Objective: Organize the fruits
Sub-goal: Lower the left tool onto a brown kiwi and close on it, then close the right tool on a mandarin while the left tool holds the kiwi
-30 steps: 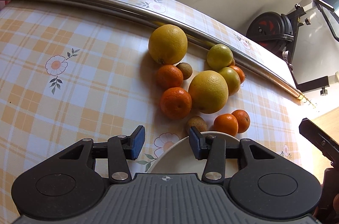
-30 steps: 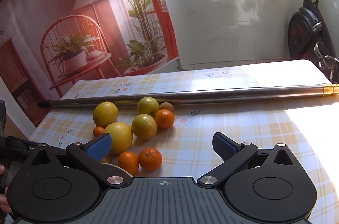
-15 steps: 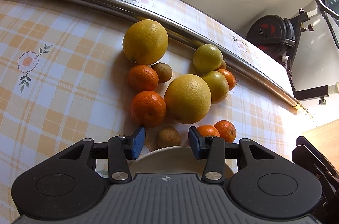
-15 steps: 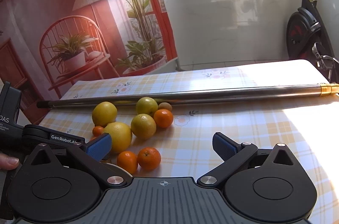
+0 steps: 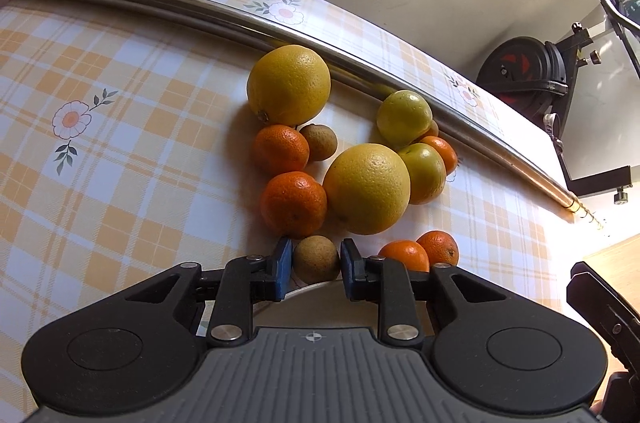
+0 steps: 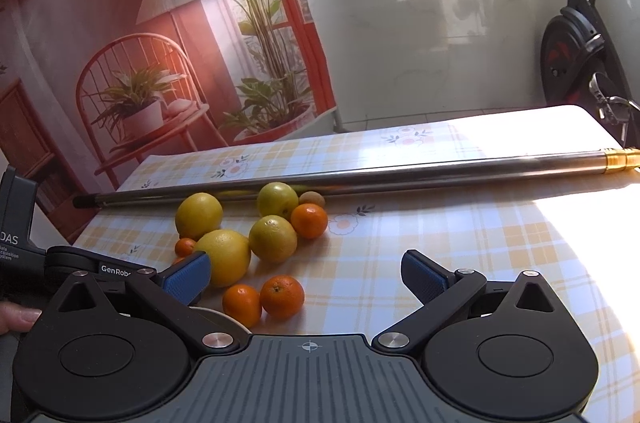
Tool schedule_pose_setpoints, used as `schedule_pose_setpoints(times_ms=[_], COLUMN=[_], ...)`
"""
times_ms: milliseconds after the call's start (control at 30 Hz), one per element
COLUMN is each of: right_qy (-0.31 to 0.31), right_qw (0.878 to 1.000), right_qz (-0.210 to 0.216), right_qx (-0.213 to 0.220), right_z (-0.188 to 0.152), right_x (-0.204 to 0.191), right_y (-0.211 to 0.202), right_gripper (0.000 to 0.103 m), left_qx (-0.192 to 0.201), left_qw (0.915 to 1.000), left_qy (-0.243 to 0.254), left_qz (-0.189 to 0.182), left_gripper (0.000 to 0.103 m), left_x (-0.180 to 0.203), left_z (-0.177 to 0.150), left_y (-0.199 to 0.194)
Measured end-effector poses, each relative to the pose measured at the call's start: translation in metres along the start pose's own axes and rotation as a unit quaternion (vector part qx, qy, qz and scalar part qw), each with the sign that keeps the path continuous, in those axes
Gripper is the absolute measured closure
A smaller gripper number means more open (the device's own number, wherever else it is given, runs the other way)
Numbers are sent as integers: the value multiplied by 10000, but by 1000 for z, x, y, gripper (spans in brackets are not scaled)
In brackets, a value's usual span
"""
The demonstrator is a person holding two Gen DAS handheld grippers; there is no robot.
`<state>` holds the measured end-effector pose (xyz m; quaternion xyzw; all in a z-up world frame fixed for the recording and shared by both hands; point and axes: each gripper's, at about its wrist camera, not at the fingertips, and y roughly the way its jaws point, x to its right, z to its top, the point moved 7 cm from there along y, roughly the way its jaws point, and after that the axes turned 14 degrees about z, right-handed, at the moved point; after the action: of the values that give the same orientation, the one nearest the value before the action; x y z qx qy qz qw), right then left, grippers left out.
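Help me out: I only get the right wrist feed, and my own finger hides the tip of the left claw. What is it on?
Observer: The left claw straddles a small brown fruit that sits on the cloth. Its blue pads appear to touch both sides of the fruit.
Operator: Is there another brown one near it that I can't see?
Observer: Yes. A second brown fruit sits behind the near tangerines, beside the far big yellow citrus. The yellow fruit screens it from your side.
Operator: What's right next to the one being gripped?
Observer: A large tangerine sits just beyond the left pad, very close to it.
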<state>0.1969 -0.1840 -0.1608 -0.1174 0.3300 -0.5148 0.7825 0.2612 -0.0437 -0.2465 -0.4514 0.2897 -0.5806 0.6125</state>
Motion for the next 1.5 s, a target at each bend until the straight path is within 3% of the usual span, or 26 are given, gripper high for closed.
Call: schedule_pose_setpoints(times_ms=[200, 533, 633, 733, 800, 1033, 1200, 1500], right_qy=[55, -64, -335, -815, -821, -1023, -1090, -1298], right_qw=[10000, 9994, 9983, 9934, 9921, 9878, 9835, 9793], right_qz=[15, 117, 54, -232, -198, 19, 105, 186], right_qx=[-55, -326, -466, -768, -927, -1172, -1441, -1543], right_z=[-3, -10, -11, -16, -18, -20, -23, -23], right_x=[4, 11, 9, 9, 11, -1, -3, -14], right_y=[3, 15, 22, 35, 43, 61, 75, 88], right_gripper=[2, 10, 18, 38, 45, 52, 62, 62], left_qx=[476, 1400, 1566, 1709, 1774, 1812, 1858, 1834], left_qw=[9987, 9888, 9862, 9831, 9813, 9808, 9794, 9789], left_qy=[-41, 517, 531, 649, 734, 718, 782, 900], left_qz=[-169, 21, 34, 78, 109, 96, 122, 76], left_gripper=[76, 76, 76, 76, 76, 76, 76, 76], left_x=[-14, -24, -25, -24, -23, -26, -26, -23], left_z=[5, -18, -23, -28, -31, -33, -35, -39], left_y=[-32, -71, -76, -80, -83, -82, -81, -79])
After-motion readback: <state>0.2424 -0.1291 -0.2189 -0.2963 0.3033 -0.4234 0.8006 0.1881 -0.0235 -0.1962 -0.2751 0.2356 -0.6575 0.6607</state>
